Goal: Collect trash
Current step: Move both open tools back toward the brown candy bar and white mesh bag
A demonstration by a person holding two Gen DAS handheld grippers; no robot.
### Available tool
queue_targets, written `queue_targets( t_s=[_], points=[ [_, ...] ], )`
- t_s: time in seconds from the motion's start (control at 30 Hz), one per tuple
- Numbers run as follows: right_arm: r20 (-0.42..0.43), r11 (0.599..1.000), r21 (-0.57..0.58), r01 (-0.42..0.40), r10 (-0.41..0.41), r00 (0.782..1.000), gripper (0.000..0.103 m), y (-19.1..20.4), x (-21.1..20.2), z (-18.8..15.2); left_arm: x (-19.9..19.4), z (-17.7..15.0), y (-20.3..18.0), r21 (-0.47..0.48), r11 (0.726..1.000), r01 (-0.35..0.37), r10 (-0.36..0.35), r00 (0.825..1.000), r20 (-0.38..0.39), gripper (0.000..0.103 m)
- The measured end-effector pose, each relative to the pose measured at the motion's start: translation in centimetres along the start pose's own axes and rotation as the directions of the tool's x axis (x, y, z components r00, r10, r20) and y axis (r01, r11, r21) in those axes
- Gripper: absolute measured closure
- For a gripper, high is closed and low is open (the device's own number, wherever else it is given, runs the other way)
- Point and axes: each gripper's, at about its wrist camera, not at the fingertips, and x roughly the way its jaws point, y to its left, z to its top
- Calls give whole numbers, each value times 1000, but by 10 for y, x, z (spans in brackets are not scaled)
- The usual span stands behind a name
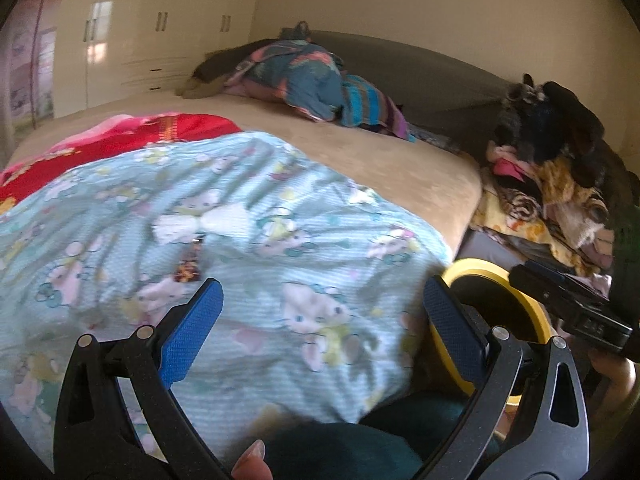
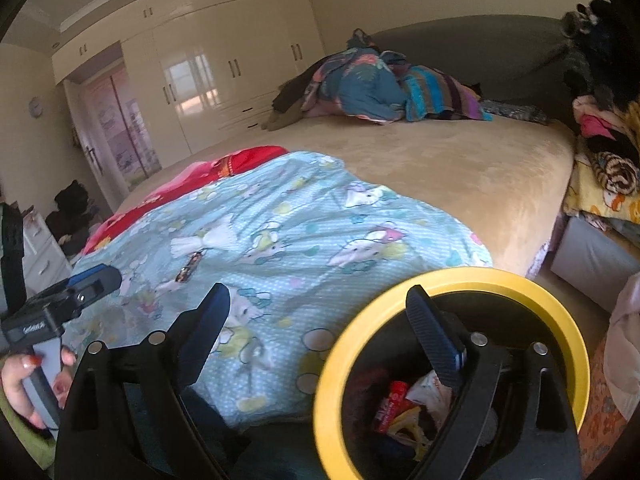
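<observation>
A small dark candy wrapper lies on the light-blue cartoon blanket, next to a white crumpled piece. Both show in the right wrist view, the wrapper and the white piece. My left gripper is open and empty, just short of the wrapper. My right gripper is open and empty; its right finger is over the mouth of the yellow-rimmed bin, which holds several wrappers. The bin stands by the bed's right corner.
The beige bed carries a red cloth and a pile of bedding at the far end. Stacked clothes sit on a grey box at the right. Cream wardrobes line the far wall.
</observation>
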Motion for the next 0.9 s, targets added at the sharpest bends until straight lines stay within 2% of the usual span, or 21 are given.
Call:
queue_targets(
  t_s=[0.37,0.6,0.8,0.9],
  points=[
    [-29,993,-86,-79,77,997,16,43,37,13,-2,2,59,-93,991,-93,94,995,11,11],
    [-55,981,-161,-110,103,993,16,75,78,25,5,-4,93,-135,981,-143,143,990,-6,11],
    [-79,967,-215,-138,124,989,16,97,122,35,17,-14,118,-175,972,-158,153,987,-43,11],
    [-106,960,-234,-153,131,986,16,107,151,40,26,-17,125,-190,970,-149,140,988,-61,16]
  ],
)
